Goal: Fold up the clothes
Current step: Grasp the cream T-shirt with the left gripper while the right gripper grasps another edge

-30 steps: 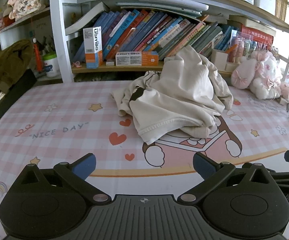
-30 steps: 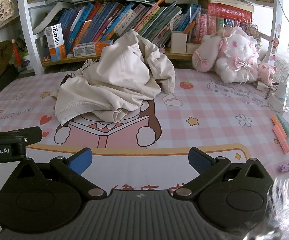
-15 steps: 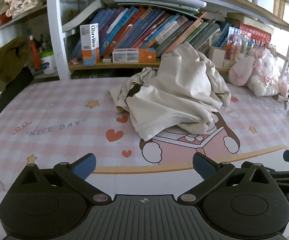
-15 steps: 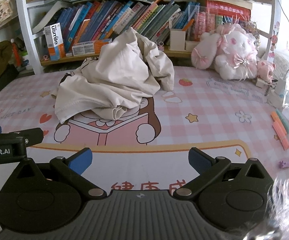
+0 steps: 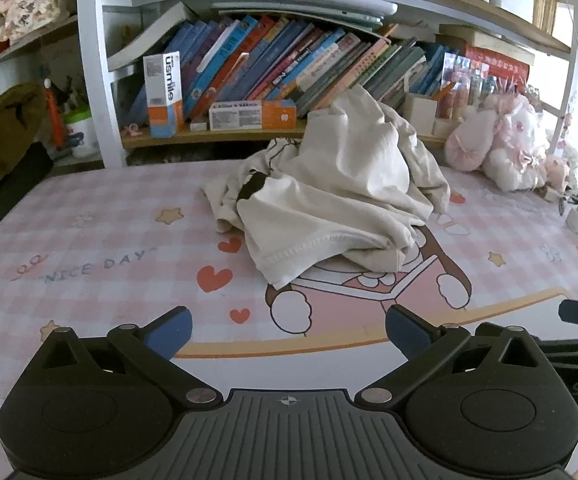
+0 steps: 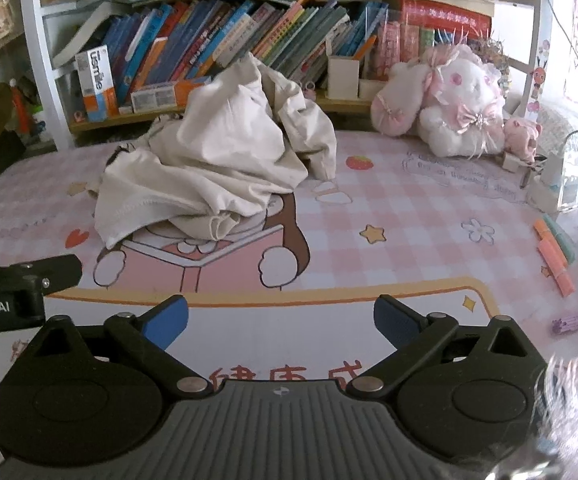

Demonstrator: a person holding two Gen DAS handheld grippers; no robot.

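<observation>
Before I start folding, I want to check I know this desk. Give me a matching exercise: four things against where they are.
Things:
1. garment
2. plush rabbit
3. markers
4. Usmile box

Places:
A. standing on the shelf, left of the books
B. crumpled in a heap mid-mat
C. lying at the mat's right edge
D. sitting at the back right, by the shelf

Pairs: 1-B, 2-D, 3-C, 4-A

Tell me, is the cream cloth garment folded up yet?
Not folded. The cream cloth garment sits in a crumpled, bunched heap on the pink checked mat, one hem hanging loose in front.
</observation>
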